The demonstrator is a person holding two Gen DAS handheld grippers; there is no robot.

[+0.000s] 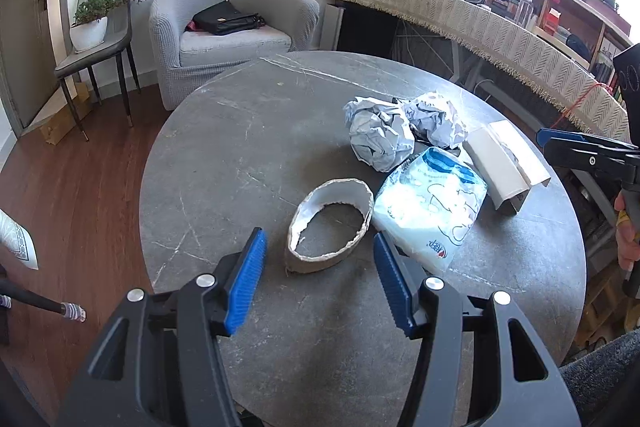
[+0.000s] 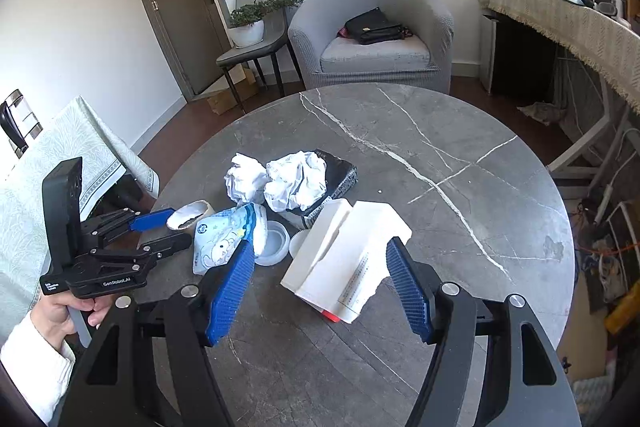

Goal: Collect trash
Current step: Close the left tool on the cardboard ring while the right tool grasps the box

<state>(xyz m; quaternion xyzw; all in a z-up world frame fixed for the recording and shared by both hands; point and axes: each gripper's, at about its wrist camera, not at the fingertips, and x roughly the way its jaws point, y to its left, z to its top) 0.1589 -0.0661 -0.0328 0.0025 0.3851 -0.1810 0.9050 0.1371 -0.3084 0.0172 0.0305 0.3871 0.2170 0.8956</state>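
Observation:
Trash lies on a round grey stone table. A torn cardboard ring sits just ahead of my left gripper, which is open, with the pads clear of the ring. Beyond it are a plastic tissue packet, two crumpled paper balls and a torn white box. In the right wrist view my right gripper is open, its fingers on either side of the white box without pressing on it. The left gripper reaches in at the ring, and the right gripper shows at the left view's edge.
A white round lid and a dark packet lie among the trash. A grey armchair with a black bag stands behind the table. A chair with a potted plant stands by the door. A cloth-covered desk runs along the right. A hand holds the left gripper.

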